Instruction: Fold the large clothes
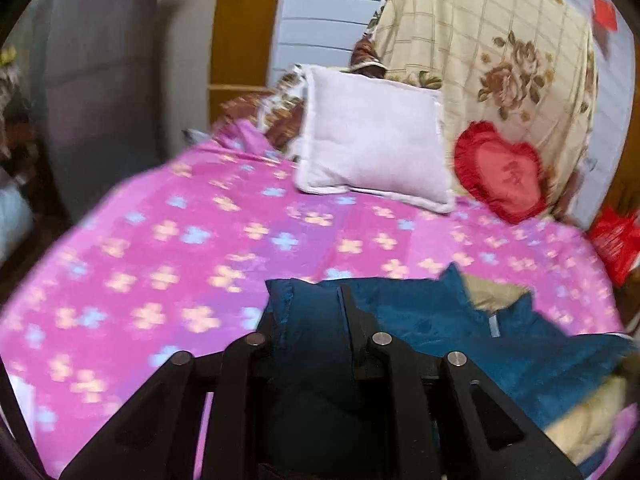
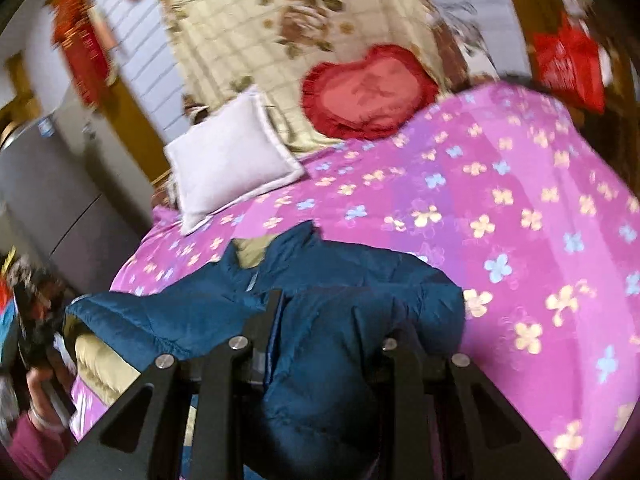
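A large teal padded jacket (image 1: 460, 328) with a beige lining (image 1: 492, 292) lies on the pink flowered bedsheet (image 1: 180, 240). My left gripper (image 1: 308, 304) is shut on a fold of the jacket at its left end; the cloth bunches between the fingers (image 1: 352, 312). In the right wrist view the same jacket (image 2: 320, 280) spreads across the bed, beige lining (image 2: 252, 252) showing at the collar. My right gripper (image 2: 332, 316) is shut on a thick bunch of the jacket, which covers the right finger; the left finger (image 2: 268, 312) shows.
A white pillow (image 1: 372, 140) and a red heart cushion (image 1: 500, 172) lie at the head of the bed, against a cream flowered blanket (image 1: 500, 48). A red bag (image 1: 616, 240) hangs at the right. The bed's left edge (image 1: 80, 216) drops to a dark floor.
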A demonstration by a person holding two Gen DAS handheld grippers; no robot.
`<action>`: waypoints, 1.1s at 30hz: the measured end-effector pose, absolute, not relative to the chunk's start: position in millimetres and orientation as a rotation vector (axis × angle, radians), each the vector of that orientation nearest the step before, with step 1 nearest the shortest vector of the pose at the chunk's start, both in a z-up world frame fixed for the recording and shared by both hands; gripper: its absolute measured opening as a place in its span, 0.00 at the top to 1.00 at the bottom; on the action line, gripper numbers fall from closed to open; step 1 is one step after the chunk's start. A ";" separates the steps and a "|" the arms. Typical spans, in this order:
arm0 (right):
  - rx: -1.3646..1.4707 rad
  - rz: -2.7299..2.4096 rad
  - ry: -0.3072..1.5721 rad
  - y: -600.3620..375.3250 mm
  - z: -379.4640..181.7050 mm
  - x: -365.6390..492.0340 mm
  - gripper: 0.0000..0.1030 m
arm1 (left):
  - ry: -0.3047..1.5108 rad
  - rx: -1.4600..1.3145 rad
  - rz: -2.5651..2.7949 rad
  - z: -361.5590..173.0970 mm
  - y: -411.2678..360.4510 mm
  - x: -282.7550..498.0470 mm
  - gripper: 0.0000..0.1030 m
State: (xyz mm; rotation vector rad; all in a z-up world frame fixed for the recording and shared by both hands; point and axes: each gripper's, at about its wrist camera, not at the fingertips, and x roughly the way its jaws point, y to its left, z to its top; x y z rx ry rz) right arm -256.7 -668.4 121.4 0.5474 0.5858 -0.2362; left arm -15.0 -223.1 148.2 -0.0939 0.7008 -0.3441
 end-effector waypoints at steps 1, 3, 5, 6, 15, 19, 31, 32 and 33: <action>0.562 -0.258 0.601 -674.3 111.4 -246.8 0.73 | 0.726 -0.137 -0.390 142.5 -221.3 -7.1 0.88; 0.571 -0.306 0.642 -682.7 89.9 -227.8 0.73 | 0.745 -0.197 -0.442 140.2 -215.0 -0.5 0.78; 0.572 -0.326 0.657 -687.3 71.5 -212.9 0.73 | 0.732 -0.251 -0.483 145.7 -200.3 -1.1 0.60; 0.581 -0.330 0.655 -688.6 65.2 -208.4 0.73 | 0.717 -0.261 -0.487 149.7 -194.8 -2.9 0.56; 0.701 -0.281 0.537 -693.9 73.5 -209.3 0.17 | 0.643 -0.154 -0.512 166.1 -171.4 -44.8 0.50; 0.608 -0.300 0.411 -674.6 113.4 -237.5 0.06 | 0.676 -0.066 -0.527 148.6 -193.4 -59.0 0.50; 0.228 -0.185 0.625 -580.9 112.9 -186.1 0.06 | 0.745 0.065 -0.452 109.9 -274.3 -49.7 0.50; 0.217 -0.195 0.649 -579.3 105.2 -173.1 0.06 | 0.752 0.075 -0.435 106.7 -278.3 -44.7 0.50; 0.218 -0.201 0.669 -579.4 100.1 -164.1 0.06 | 0.761 0.086 -0.417 102.9 -281.7 -39.9 0.50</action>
